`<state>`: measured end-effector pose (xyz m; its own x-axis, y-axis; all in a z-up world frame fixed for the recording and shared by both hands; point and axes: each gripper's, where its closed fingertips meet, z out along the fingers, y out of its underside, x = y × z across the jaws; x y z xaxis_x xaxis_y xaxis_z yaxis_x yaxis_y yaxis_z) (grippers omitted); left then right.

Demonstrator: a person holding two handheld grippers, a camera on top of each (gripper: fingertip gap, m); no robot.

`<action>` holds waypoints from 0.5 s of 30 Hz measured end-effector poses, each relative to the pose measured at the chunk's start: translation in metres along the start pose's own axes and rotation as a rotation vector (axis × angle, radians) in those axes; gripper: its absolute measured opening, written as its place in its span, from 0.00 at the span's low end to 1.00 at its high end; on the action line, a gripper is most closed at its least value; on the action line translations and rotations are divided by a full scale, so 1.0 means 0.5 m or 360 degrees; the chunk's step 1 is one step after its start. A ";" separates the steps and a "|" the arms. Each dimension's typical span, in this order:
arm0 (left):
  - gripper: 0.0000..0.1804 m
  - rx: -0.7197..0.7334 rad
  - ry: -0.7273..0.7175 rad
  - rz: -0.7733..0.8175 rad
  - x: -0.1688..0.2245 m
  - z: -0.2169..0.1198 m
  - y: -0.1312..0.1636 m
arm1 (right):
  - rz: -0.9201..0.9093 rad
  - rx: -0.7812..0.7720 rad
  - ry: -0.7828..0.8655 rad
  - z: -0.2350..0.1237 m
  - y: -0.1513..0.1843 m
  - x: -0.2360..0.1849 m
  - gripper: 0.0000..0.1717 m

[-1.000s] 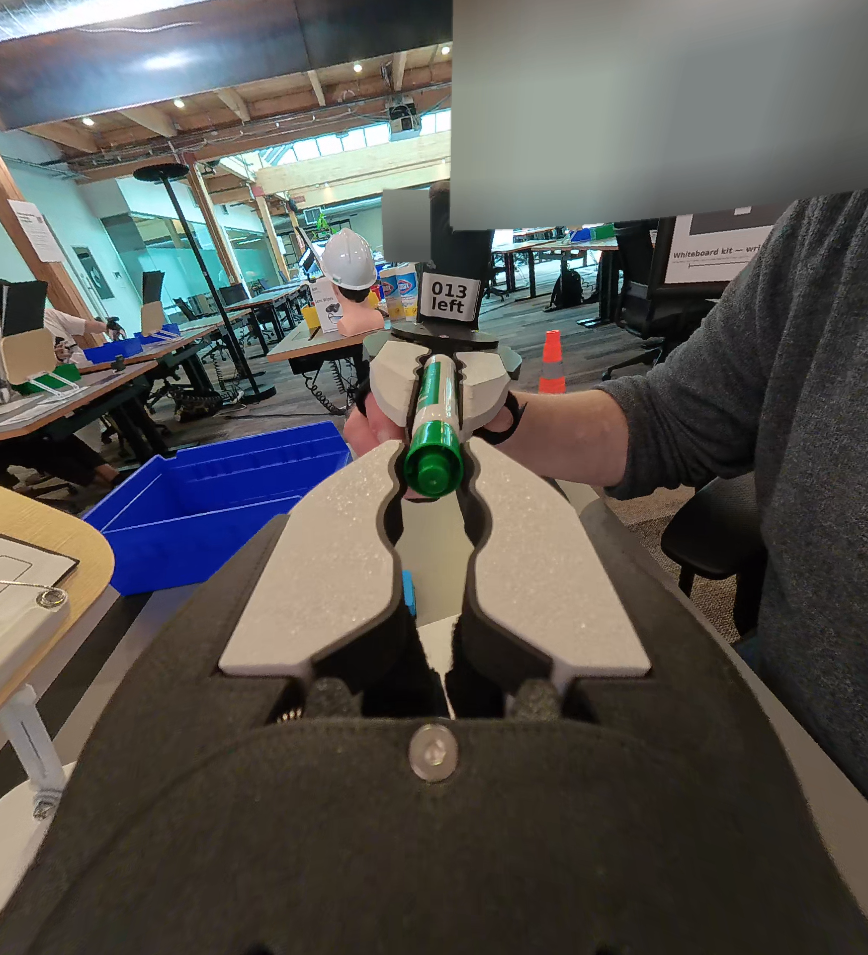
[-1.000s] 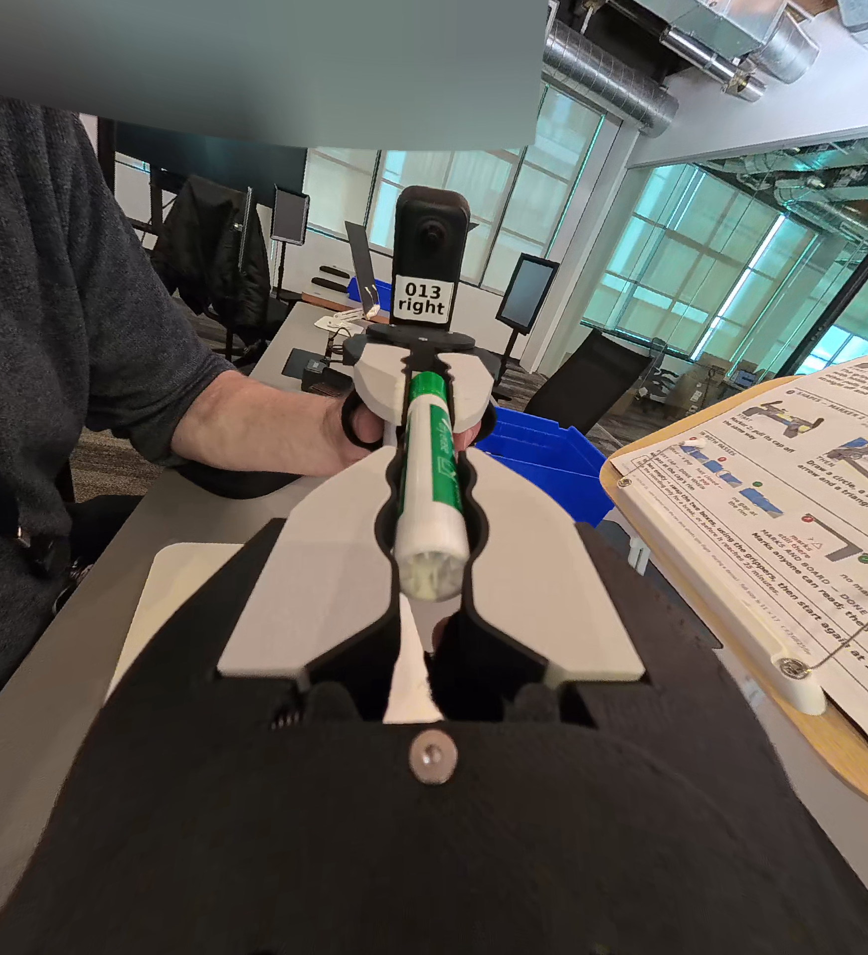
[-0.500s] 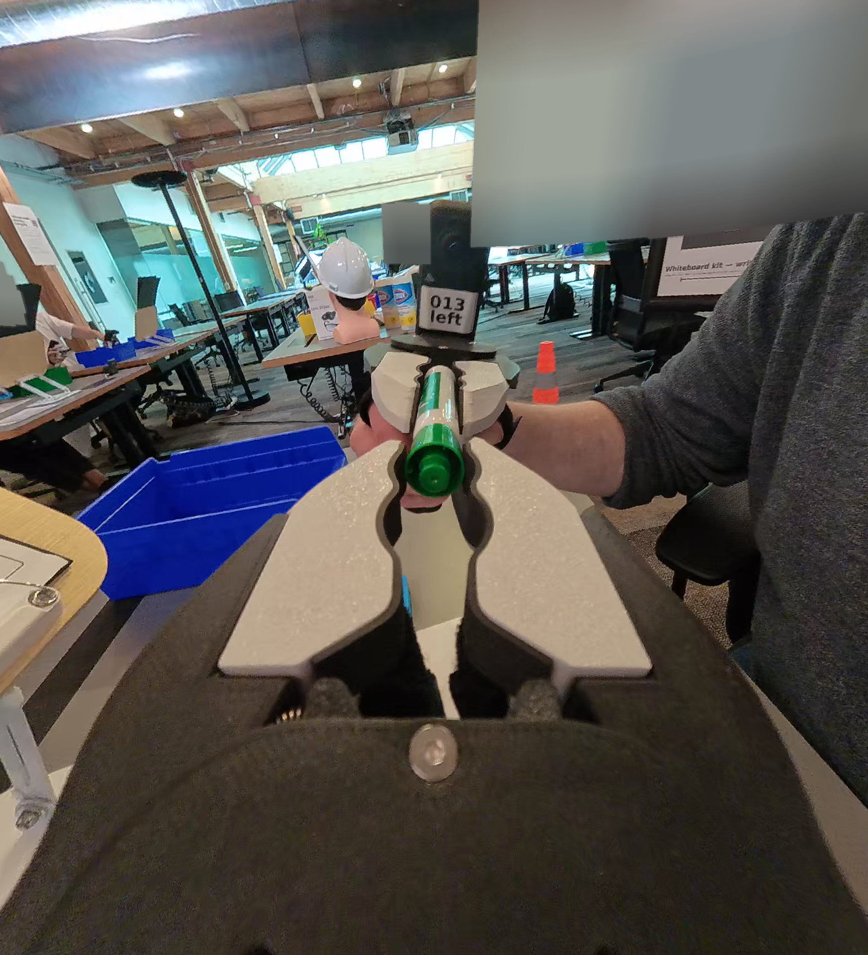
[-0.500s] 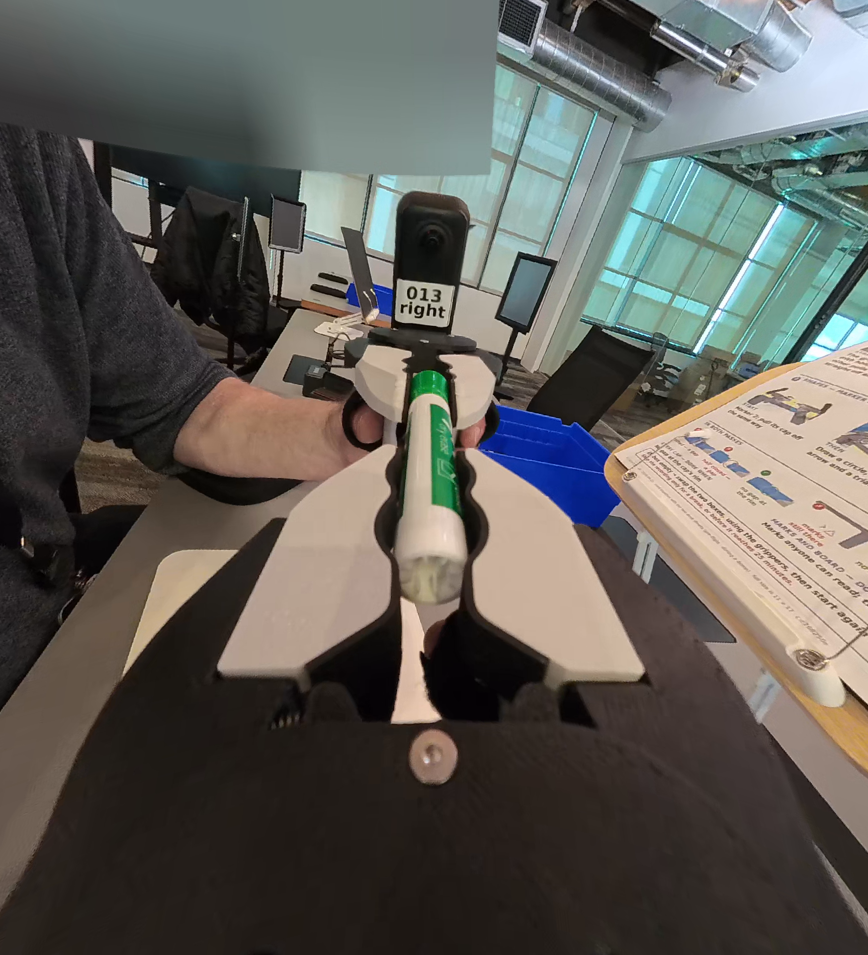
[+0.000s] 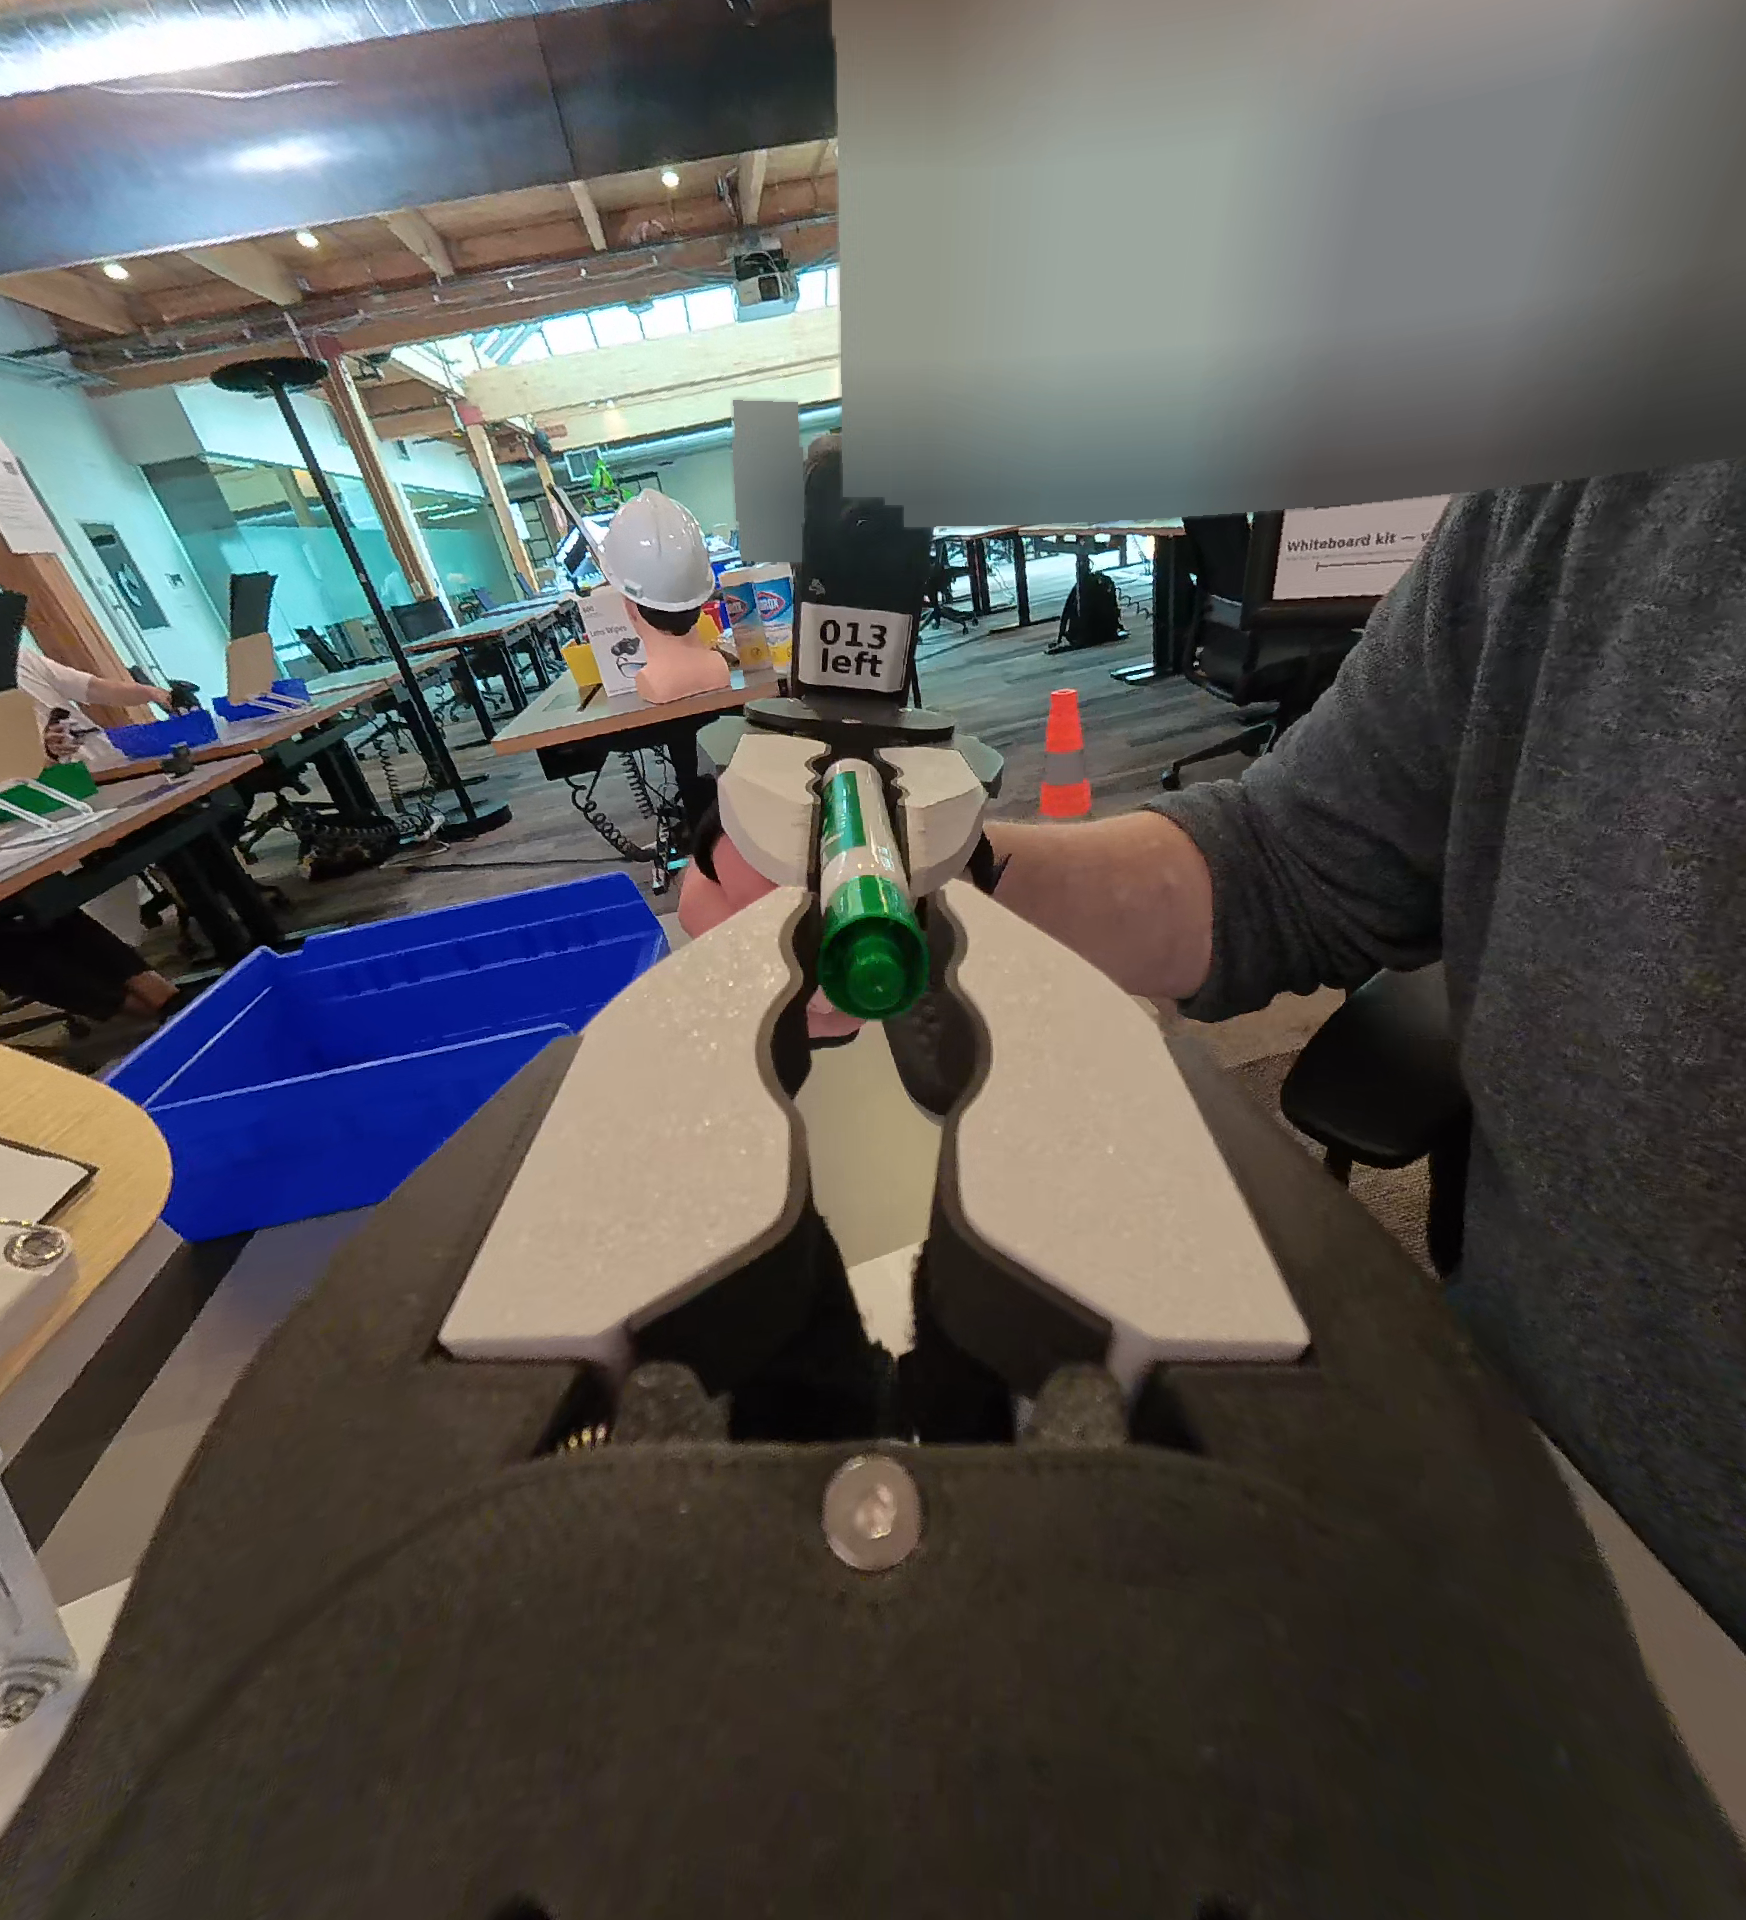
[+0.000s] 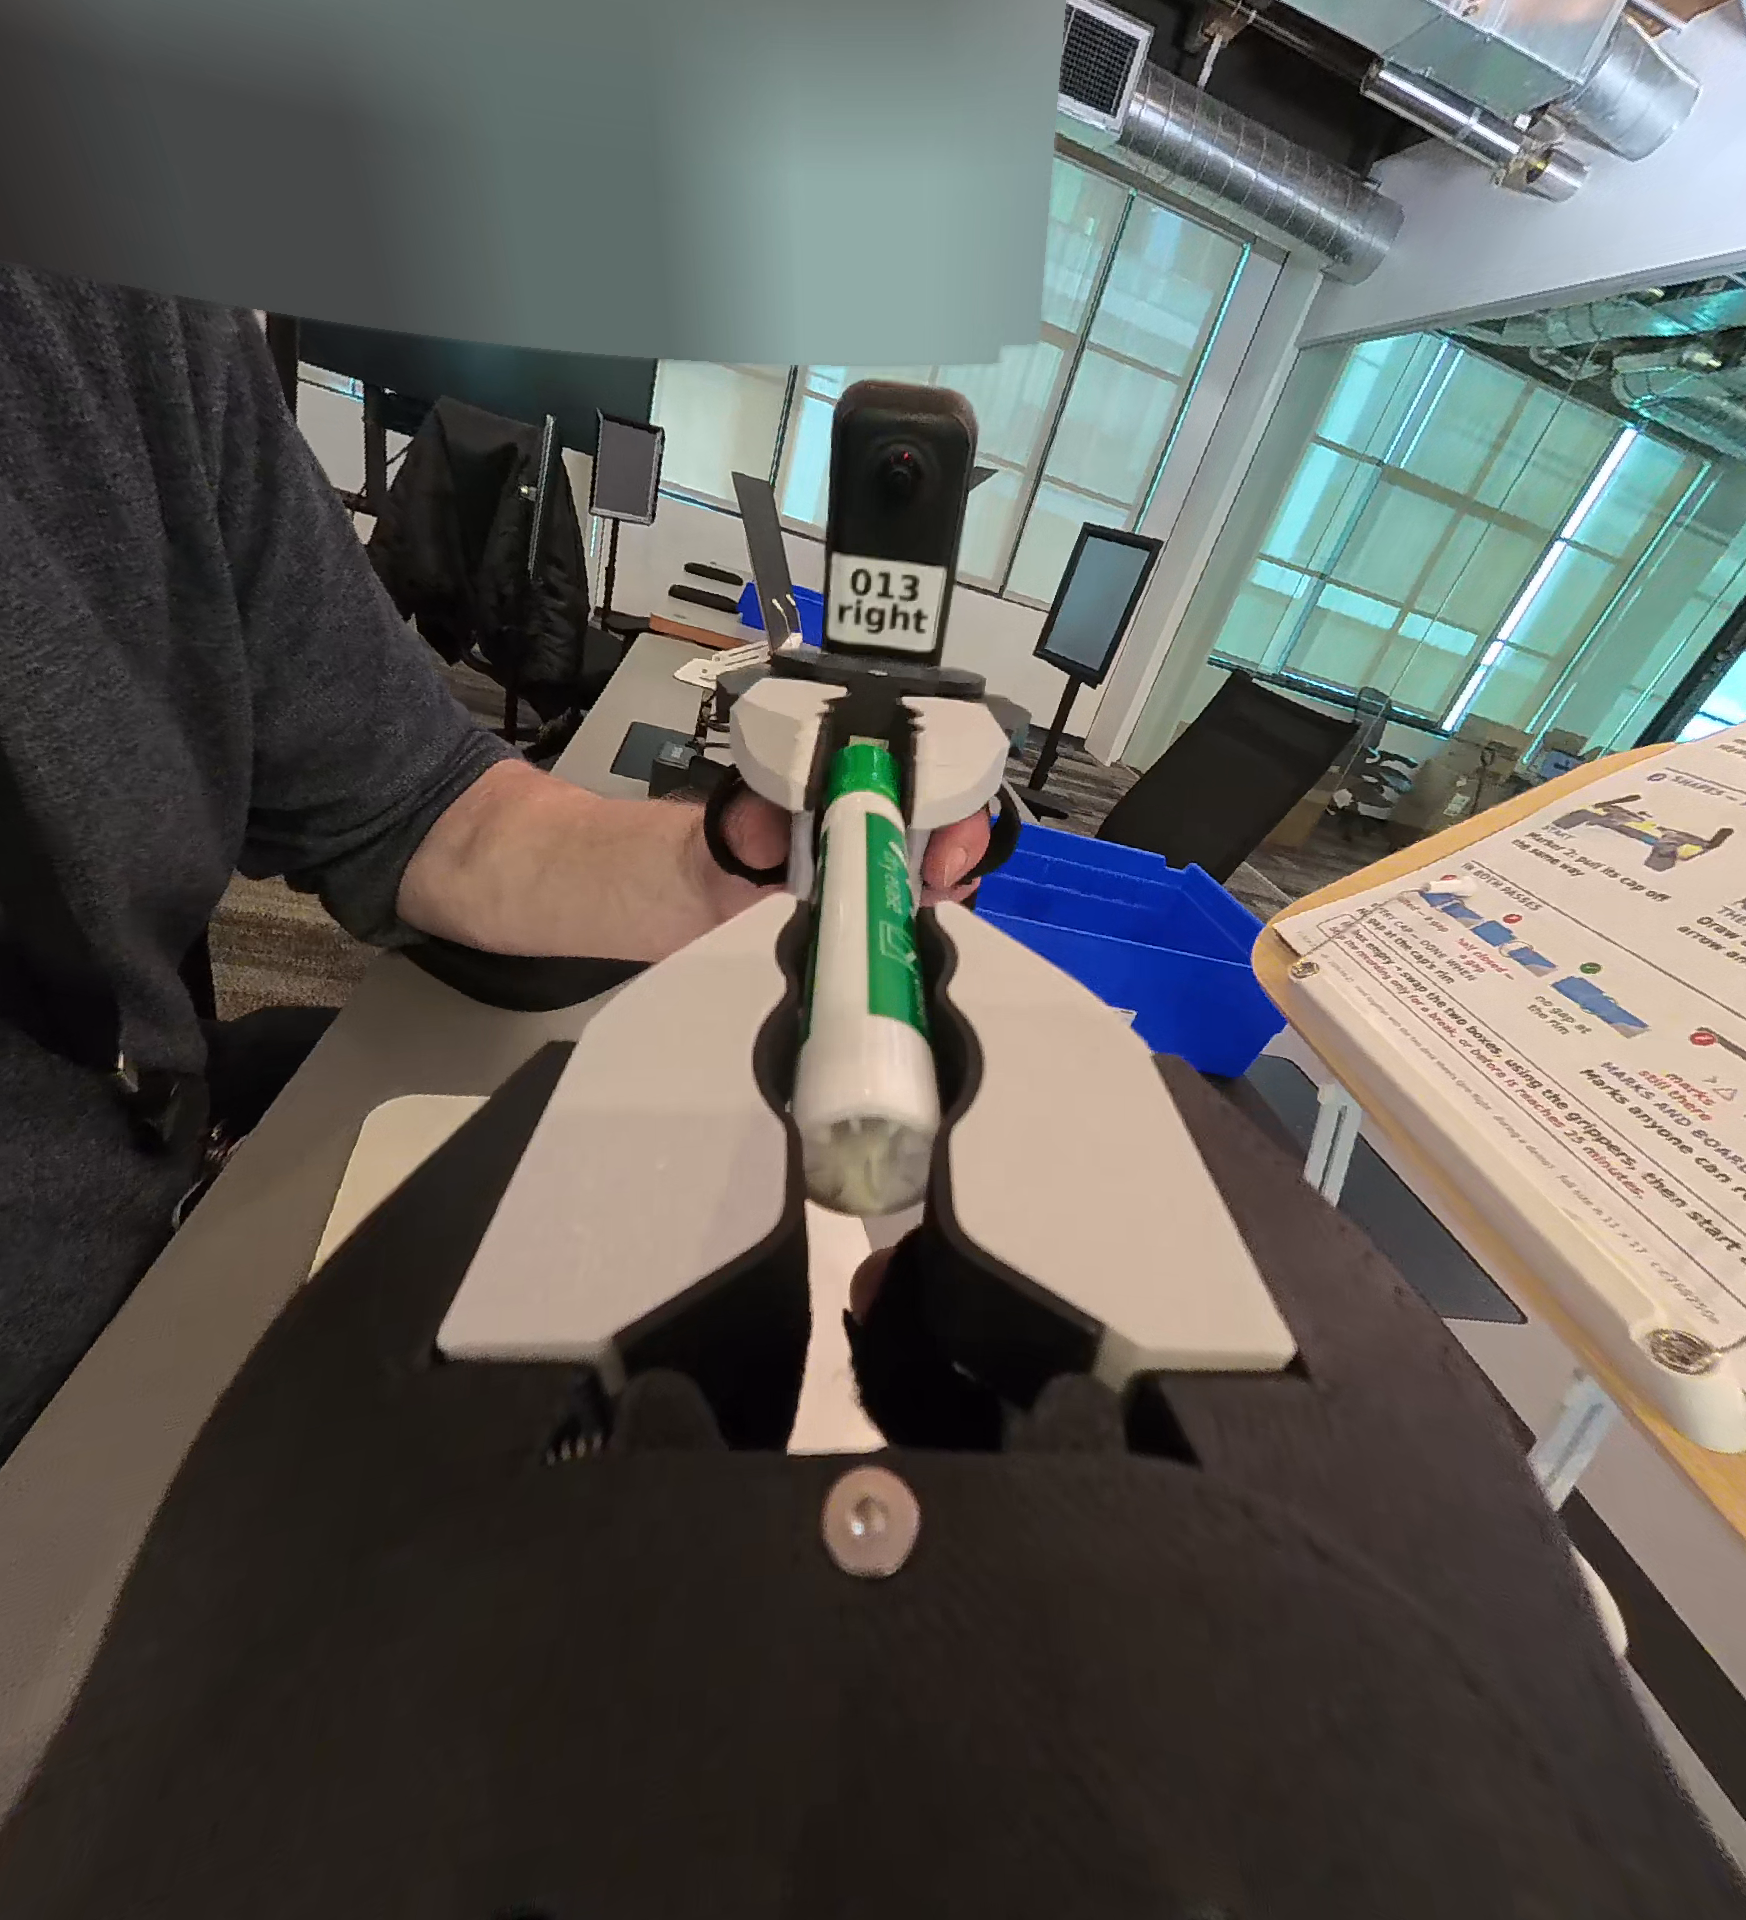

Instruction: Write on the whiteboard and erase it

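The jaws of the left gripper (image 5: 869, 930) stay clenched on the green cap (image 5: 871, 961) of the marker (image 5: 853, 831), now slightly skewed above the surface, while the right gripper (image 6: 864, 1039) jaws still clamp its barrel (image 6: 864, 1049), so the cap looks unpulled and writing waits.

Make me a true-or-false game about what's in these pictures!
1. The marker is green and white. True.
2. The marker lies flat on the table. False: it is held up in the air, with the left tongs at one end and the right tongs at the other.
3. The marker's cap is off. False: the green cap is on the marker.
4. There is a blue bin. True.
5. The cone on the floor is yellow. False: it is orange with a grey band.
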<state>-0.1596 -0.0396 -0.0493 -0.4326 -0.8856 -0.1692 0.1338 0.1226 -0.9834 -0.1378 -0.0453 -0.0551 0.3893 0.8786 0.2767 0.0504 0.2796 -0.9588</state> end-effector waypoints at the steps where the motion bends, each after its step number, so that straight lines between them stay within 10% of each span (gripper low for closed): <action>1: 0.11 0.0000 -0.0003 0.0019 0.003 0.000 -0.003 | -0.0003 0.0010 -0.0002 0.001 -0.003 -0.003 0.12; 15: 0.10 -0.0025 -0.0151 0.0050 0.032 0.019 -0.055 | -0.0065 0.0050 -0.0028 -0.014 -0.047 -0.026 0.13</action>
<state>-0.1617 -0.0614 -0.0244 -0.3421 -0.9194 -0.1939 0.1319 0.1573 -0.9787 -0.1374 -0.0659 -0.0365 0.3712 0.8727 0.3170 0.0372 0.3272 -0.9442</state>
